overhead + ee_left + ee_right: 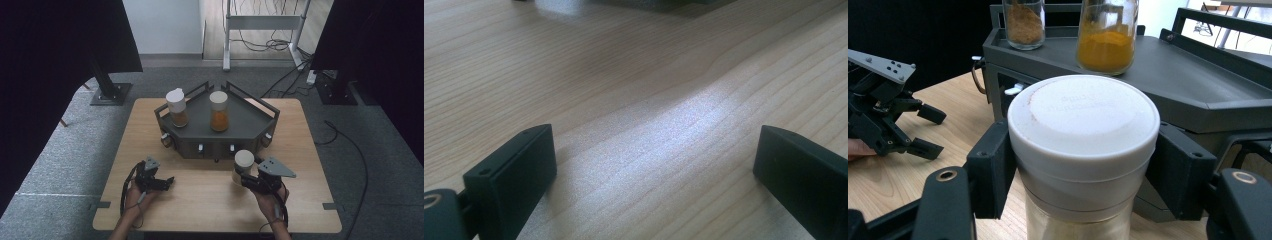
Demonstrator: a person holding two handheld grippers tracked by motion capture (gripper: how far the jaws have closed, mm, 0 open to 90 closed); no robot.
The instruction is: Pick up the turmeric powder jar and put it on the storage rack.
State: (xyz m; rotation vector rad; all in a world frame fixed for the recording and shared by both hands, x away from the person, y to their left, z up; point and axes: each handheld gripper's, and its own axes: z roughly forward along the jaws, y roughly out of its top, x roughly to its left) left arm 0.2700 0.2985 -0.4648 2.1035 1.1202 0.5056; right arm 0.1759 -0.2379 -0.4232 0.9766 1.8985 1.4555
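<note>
The pale wooden table (pixel 210 200) lies under both my grippers, and ahead of my fingers stands the dark grey angular metal rack (pixel 250 122), with two white-capped glass spice jars on its top: one of brownish powder (pixel 177 107) up and to the left of my right fingers, one of orange powder (pixel 219 111) straight beyond them. My right gripper (pixel 1082 165) is clamped on a third clear glass jar with a broad white plastic cap (pixel 1083 117), which sits between my pads (pixel 993 167) just in front of the rack's face, over the table. I hold it right at the cap's lower skirt, one pad on each side. I judge it stiff and breakable, with smooth walls that could slide, so the ribbed cap edge is the safer purchase; it seems moderately heavy if filled, and I would keep it upright. My left gripper (pixel 654 170) hovers low over bare wood, jaws spread wide with nothing between them.
</note>
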